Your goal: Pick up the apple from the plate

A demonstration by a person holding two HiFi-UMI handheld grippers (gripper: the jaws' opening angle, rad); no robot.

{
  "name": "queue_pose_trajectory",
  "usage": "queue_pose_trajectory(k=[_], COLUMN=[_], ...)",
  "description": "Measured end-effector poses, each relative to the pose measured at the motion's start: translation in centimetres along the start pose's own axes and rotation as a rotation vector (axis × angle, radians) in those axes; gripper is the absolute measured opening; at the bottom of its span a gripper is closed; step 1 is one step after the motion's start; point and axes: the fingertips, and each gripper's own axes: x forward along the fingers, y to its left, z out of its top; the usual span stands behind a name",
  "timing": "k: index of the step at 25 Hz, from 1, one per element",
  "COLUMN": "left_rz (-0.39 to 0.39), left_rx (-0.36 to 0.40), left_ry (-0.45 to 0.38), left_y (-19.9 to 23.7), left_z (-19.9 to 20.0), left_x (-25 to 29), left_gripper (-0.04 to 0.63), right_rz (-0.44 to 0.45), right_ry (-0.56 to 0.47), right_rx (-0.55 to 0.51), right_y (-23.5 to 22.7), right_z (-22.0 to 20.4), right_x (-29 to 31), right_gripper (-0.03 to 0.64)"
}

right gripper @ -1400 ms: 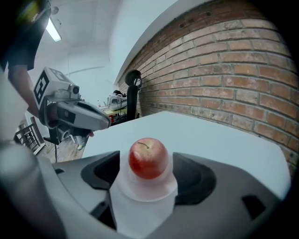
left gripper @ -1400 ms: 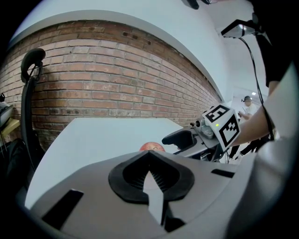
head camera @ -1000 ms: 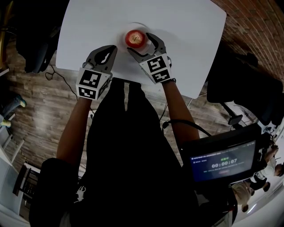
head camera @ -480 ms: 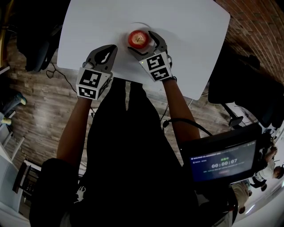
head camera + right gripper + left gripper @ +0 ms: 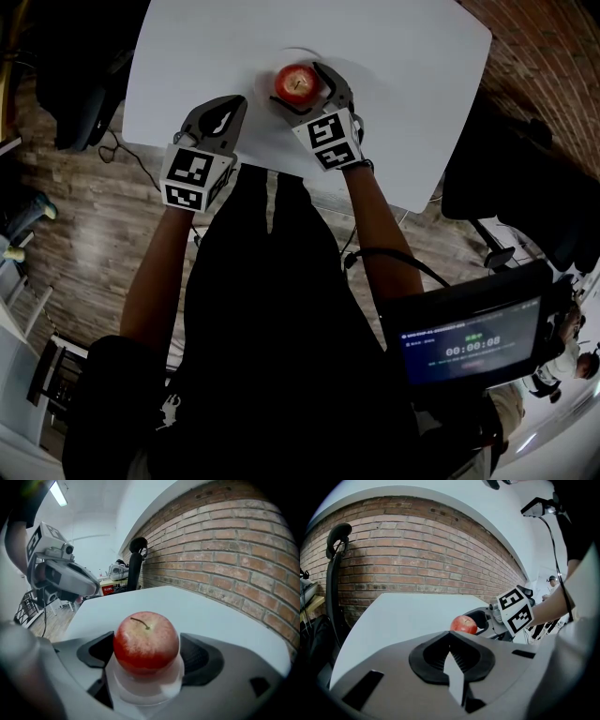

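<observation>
A red apple [image 5: 296, 82] stands stem up on a small white plate [image 5: 269, 66] on the white table [image 5: 403, 66]. My right gripper [image 5: 298, 86] is open, with one jaw on each side of the apple. In the right gripper view the apple [image 5: 146, 641] fills the space between the dark pads [image 5: 200, 658], with a small gap on its right side, and the plate [image 5: 145, 688] shows below it. My left gripper [image 5: 225, 106] is shut and empty near the table's front edge, left of the plate. From the left gripper view, the apple [image 5: 463, 624] is ahead to the right.
Beyond the table's far edge rises a brick wall [image 5: 243, 559]. A black chair [image 5: 84, 84] stands at the table's left. At lower right is a dark screen [image 5: 469, 342] showing a timer. Around the table is wooden floor [image 5: 84, 216].
My right gripper has edged forward, so the apple sits deeper between its jaws. The left gripper has kept still.
</observation>
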Motion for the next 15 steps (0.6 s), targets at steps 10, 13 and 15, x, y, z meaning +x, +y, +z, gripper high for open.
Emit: queue_pose_trajectory(k=[10, 13, 15], left_rz=[-0.005, -0.002, -0.002], left_rx=[-0.005, 0.001, 0.001], left_ry=[0.015, 0.011, 0.012], left_y=[-0.12, -0.12, -0.18], left_z=[-0.41, -0.35, -0.34], left_x=[0.0, 0.03, 0.08], left_gripper=[0.006, 0.006, 0.006], right_rz=[-0.001, -0.001, 0.002], right_ry=[0.002, 0.003, 0.001], right_rx=[0.0, -0.004, 0.001], right_y=[-0.35, -0.41, -0.46], right_z=[-0.12, -0.07, -0.11], right_x=[-0.01, -0.04, -0.03], right_gripper=[0.402, 0.402, 0.402])
